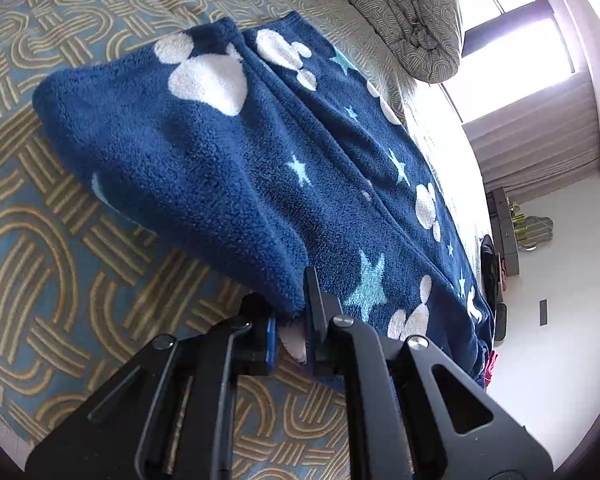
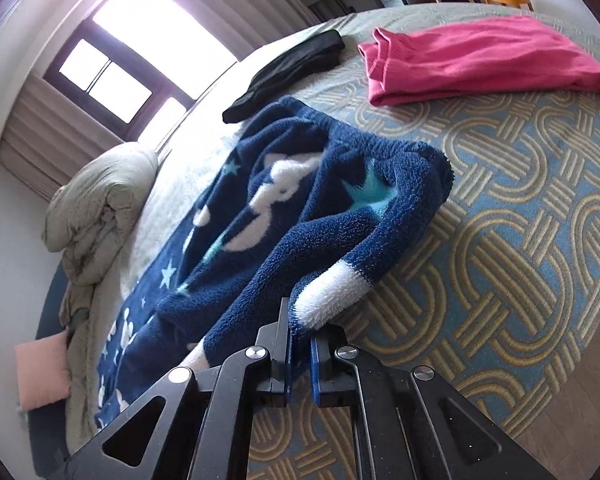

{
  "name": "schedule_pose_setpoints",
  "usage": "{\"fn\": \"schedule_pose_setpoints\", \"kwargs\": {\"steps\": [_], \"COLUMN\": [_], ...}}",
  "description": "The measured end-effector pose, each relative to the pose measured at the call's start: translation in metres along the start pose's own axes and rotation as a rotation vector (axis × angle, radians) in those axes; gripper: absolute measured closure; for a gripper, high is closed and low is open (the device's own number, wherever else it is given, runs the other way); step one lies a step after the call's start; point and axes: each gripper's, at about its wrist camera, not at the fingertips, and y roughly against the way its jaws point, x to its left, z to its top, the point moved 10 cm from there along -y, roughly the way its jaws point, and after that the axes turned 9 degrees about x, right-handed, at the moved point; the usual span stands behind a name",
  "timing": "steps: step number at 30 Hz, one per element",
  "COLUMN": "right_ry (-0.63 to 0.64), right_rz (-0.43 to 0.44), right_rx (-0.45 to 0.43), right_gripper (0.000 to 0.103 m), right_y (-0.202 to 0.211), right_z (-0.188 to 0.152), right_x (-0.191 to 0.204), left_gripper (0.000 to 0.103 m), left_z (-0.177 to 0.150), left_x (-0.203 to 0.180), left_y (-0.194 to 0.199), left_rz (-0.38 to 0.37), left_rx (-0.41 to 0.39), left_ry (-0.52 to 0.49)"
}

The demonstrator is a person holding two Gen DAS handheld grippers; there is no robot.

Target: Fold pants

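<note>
Here both grippers pinch the fleece pants (image 1: 228, 152): the left gripper (image 1: 290, 336) a near edge, the right gripper (image 2: 300, 364) another. To fold cleanly, they should probably travel level and together across the bed (image 2: 520, 208).

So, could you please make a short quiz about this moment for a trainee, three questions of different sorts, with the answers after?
1. True or false: the left gripper is shut on the fluffy navy fleece pants with white mouse heads and stars.
2. Multiple choice: which garment lies beyond the pants on the patterned blue and tan bedspread in the right wrist view? A) a folded pink garment B) a yellow towel C) a striped shirt
3. Fill in: the right gripper pinches the pants near a ____ patch of fleece.

Key: 1 true; 2 A; 3 white.
</note>
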Motion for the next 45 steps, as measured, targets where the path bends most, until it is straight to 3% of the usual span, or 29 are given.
{"fn": "schedule_pose_setpoints", "kwargs": {"steps": [13, 20, 24, 29, 33, 35, 41, 45], "right_ry": [0.156, 0.182, 0.187, 0.196, 0.212, 0.235, 0.341, 0.386], "right_rz": [0.081, 0.097, 0.047, -0.116, -0.342, -0.416, -0.366, -0.416], "right_rx": [-0.167, -0.191, -0.172, -0.085, 0.097, 0.188, 0.208, 0.18], "right_gripper": [0.098, 0.098, 0.098, 0.097, 0.087, 0.085, 0.076, 0.067], "right_y": [0.057, 0.042, 0.004, -0.084, -0.179, -0.211, -0.213, -0.201], "right_z": [0.041, 0.098, 0.141, 0.196, 0.217, 0.214, 0.221, 0.232], "right_x": [0.08, 0.122, 0.144, 0.153, 0.129, 0.116, 0.111, 0.096], "left_gripper": [0.091, 0.091, 0.091, 0.088, 0.087, 0.085, 0.082, 0.077], "left_z": [0.034, 0.096, 0.144, 0.202, 0.222, 0.223, 0.224, 0.229], "left_x": [-0.09, -0.133, -0.142, -0.142, -0.134, -0.128, -0.121, -0.12], "left_y": [0.071, 0.053, 0.012, -0.07, -0.132, -0.148, -0.145, -0.116], "left_rz": [0.022, 0.098, 0.2, 0.31, 0.45, 0.482, 0.419, 0.392], "left_rx": [-0.144, -0.136, -0.068, 0.087, 0.205, 0.256, 0.378, 0.445], "left_ry": [-0.199, -0.243, -0.22, -0.185, -0.215, -0.222, -0.231, -0.224]}}
